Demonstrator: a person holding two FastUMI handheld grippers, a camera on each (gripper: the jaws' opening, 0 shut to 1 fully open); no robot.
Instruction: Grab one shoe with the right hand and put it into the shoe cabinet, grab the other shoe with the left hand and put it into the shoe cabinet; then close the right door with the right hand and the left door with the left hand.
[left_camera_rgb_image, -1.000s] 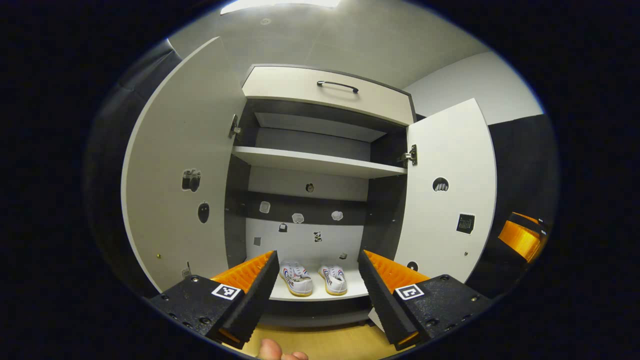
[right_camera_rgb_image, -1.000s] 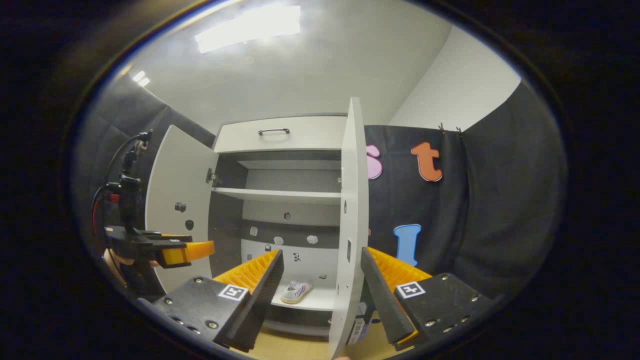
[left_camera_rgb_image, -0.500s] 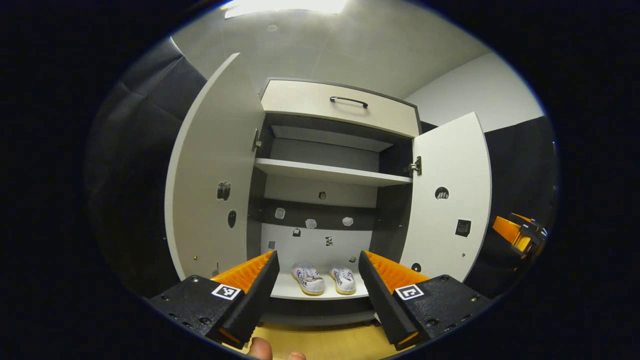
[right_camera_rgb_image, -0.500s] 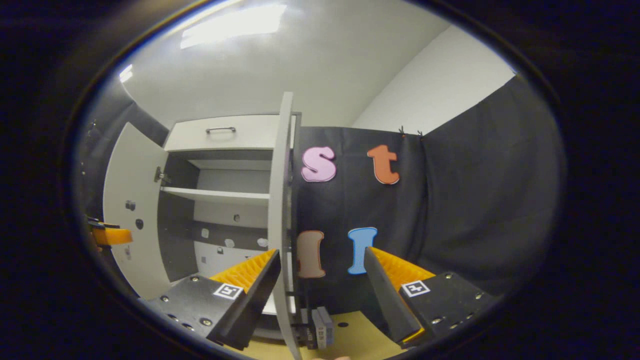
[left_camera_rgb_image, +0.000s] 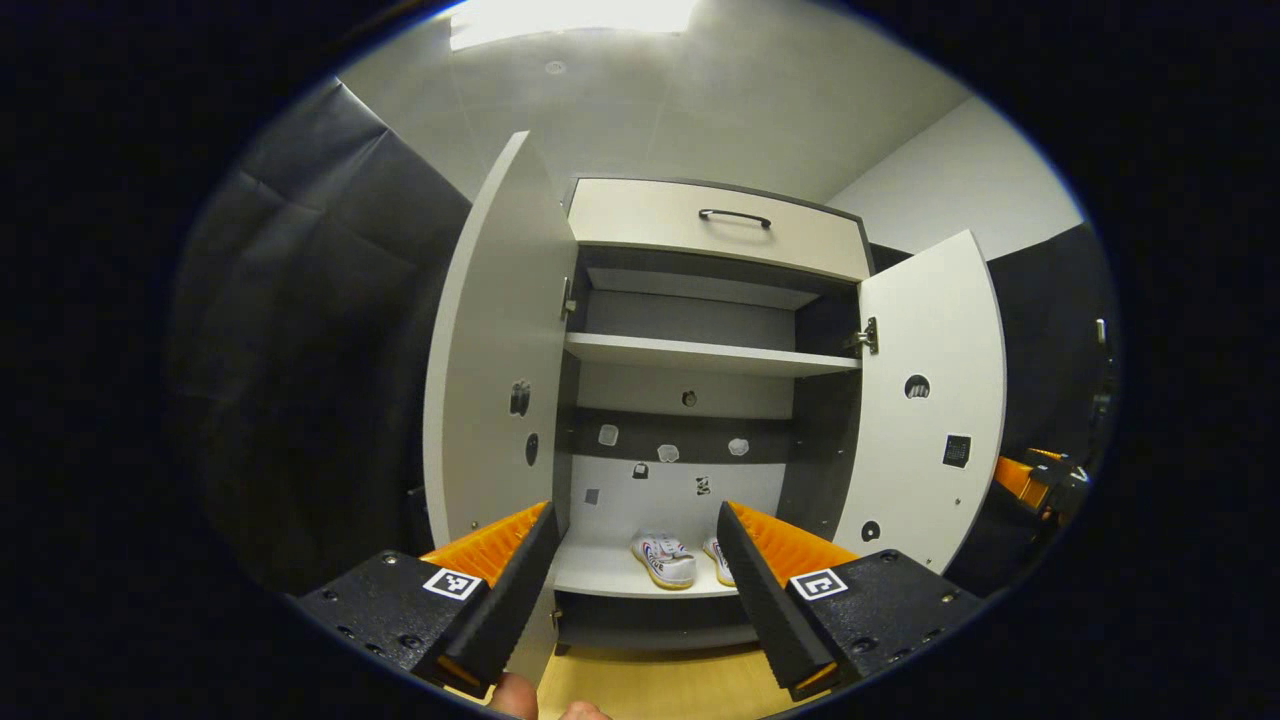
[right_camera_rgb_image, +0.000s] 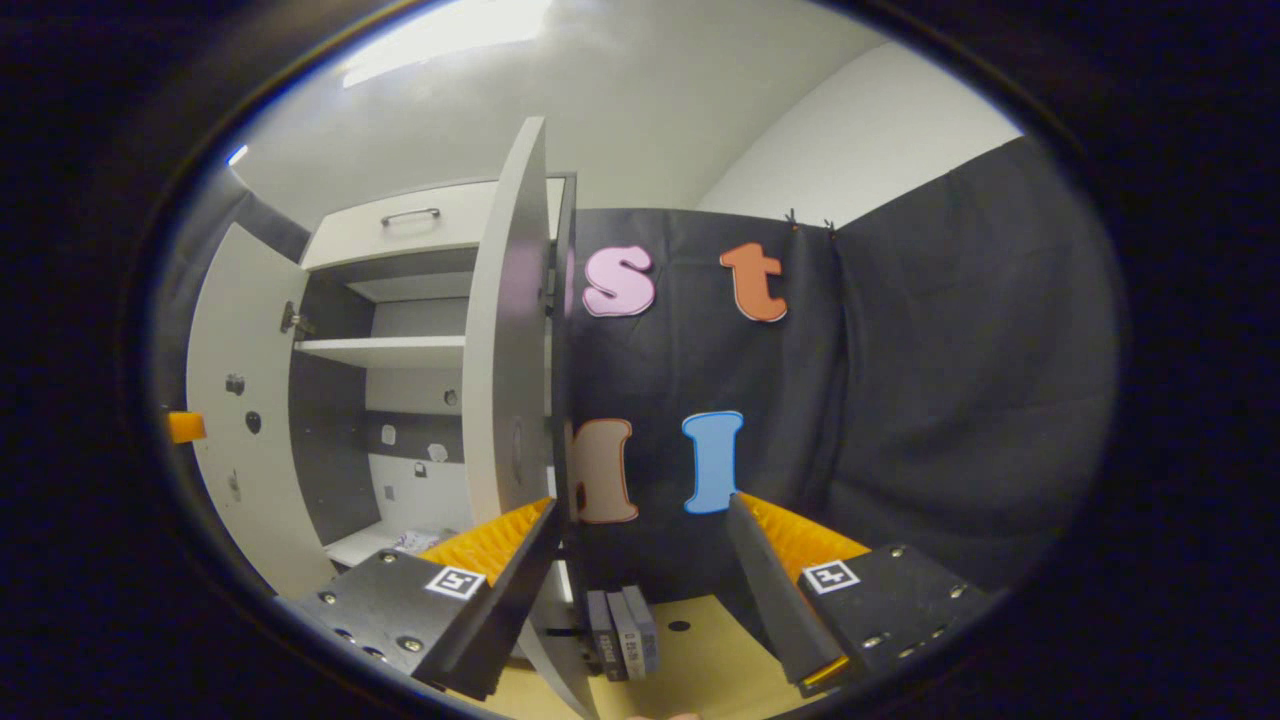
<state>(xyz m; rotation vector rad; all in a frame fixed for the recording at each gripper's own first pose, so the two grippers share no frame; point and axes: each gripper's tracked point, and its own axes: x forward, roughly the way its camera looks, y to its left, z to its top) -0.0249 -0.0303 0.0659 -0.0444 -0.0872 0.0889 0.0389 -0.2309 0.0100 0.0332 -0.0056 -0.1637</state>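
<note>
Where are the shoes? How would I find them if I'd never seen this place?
Look at the tall cabinet with both doors swung open. Go down past the middle shelf to the bottom shelf. The shoes are a white pair with coloured stripes, side by side near its right end, the only loose things inside.

Two shoes (left_camera_rgb_image: 664, 558) (left_camera_rgb_image: 717, 562), two cabinet doors (left_camera_rgb_image: 500, 350) (left_camera_rgb_image: 930, 400), one drawer (left_camera_rgb_image: 715, 225), one shelf (left_camera_rgb_image: 700, 353).

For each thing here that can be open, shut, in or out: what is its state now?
Left door: open.
Right door: open.
Drawer: shut.
Shoes: inside, on the bottom shelf.
Left tongs: open, empty.
Right tongs: open, empty.
</note>
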